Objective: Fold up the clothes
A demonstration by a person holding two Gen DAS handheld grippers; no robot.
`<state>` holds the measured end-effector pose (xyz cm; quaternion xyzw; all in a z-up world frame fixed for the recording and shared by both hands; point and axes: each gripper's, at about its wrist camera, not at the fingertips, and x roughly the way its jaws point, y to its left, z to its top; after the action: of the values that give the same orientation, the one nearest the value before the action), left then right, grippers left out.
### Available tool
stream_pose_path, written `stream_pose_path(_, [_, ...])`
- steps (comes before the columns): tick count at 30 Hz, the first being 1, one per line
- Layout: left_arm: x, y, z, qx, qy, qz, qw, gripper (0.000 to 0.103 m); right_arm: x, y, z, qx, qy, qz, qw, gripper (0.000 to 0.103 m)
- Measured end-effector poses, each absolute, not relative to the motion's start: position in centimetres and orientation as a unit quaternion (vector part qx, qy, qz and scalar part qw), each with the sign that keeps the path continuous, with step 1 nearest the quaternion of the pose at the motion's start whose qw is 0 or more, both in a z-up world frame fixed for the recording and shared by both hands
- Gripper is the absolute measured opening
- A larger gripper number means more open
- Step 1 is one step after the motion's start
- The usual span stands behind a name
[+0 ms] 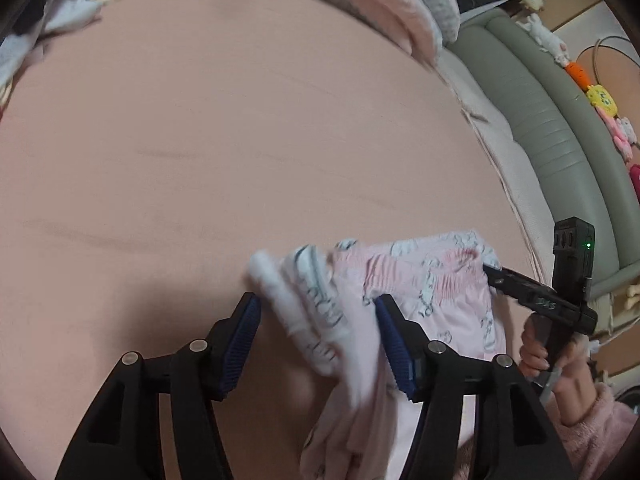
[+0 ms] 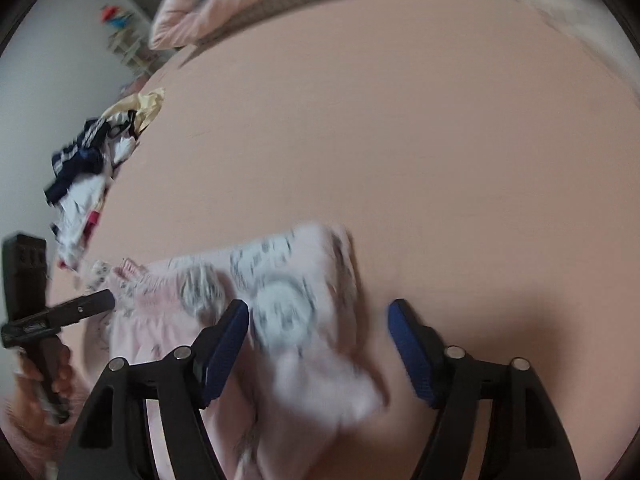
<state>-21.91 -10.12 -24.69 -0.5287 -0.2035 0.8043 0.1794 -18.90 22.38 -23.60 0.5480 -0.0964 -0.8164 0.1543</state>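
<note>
Pink printed garment lies bunched at the near edge of the bed (blurred). Left gripper fingers wide, cloth between them; right gripper also wide. Likely mid-fold or regrasp; next needs a firm pinch on an edge.

One pink garment, two grippers (one clothes heap).
</note>
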Motion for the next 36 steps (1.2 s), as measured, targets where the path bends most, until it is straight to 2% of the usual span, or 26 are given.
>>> stream_pose_path(1, [-21.6,-10.4,-23.9,-0.522,-0.204,0.808,0.182,0.015,-19.0,22.0,-23.1,0.547,-0.105,-0.814,0.166,0.012])
stream_pose_path(5, [-20.1,-9.7,-19.9,-0.471,-0.168,0.840,0.211,0.012,-17.9,21.4,-19.8,0.513,-0.122,-0.824,0.208,0.010])
stream_pose_path(8, [-19.7,-10.2,-18.9,-0.451,-0.144,0.854,0.218,0.012,-15.2,22.0,-16.1,0.449,-0.118,-0.859,0.214,0.010])
stream_pose_path(10, [-21.2,-10.6,-21.3,-0.491,-0.132,0.839,0.194,0.013,-15.3,22.0,-16.1,0.449,-0.100,-0.868,0.186,0.010])
stream_pose_path(12, [-23.0,-11.6,-24.8,-0.550,-0.159,0.801,0.175,0.013,-16.2,22.9,-18.1,0.482,-0.090,-0.856,0.161,0.013])
stream_pose_path(15, [-23.2,-14.0,-24.1,-0.537,-0.227,0.794,0.170,0.013,-16.1,24.2,-18.3,0.487,-0.098,-0.856,0.144,0.017])
stream_pose_path(17, [-21.7,-14.7,-21.4,-0.501,-0.200,0.825,0.170,0.017,-16.1,25.1,-18.4,0.489,-0.104,-0.856,0.132,0.025])
stream_pose_path(19, [-20.5,-14.9,-19.5,-0.478,-0.171,0.844,0.175,0.025,-15.9,25.6,-18.2,0.487,-0.102,-0.859,0.120,0.040])
stream_pose_path(20, [-20.1,-14.6,-19.1,-0.473,-0.156,0.848,0.181,0.025,-15.3,24.9,-17.4,0.473,-0.078,-0.870,0.113,0.042])
stream_pose_path(23, [-19.5,-11.8,-19.0,-0.476,-0.100,0.846,0.218,0.025,-13.4,22.7,-14.9,0.426,-0.009,-0.899,0.096,0.042])
stream_pose_path(25, [-19.5,-9.4,-19.8,-0.486,-0.084,0.832,0.253,0.026,-12.5,21.2,-14.4,0.434,0.001,-0.890,0.141,0.042])
stream_pose_path(29, [-21.6,-3.6,-22.7,-0.533,-0.033,0.803,0.264,0.025,-13.8,19.0,-17.4,0.489,0.026,-0.854,0.175,0.039])
stream_pose_path(32, [-22.0,-2.8,-23.2,-0.541,0.011,0.803,0.249,0.025,-15.1,17.4,-20.1,0.530,0.048,-0.825,0.190,0.036])
stream_pose_path(36, [-24.3,-4.6,-22.2,-0.524,-0.037,0.824,0.215,0.025,-16.4,17.2,-20.9,0.542,0.042,-0.819,0.185,0.036])
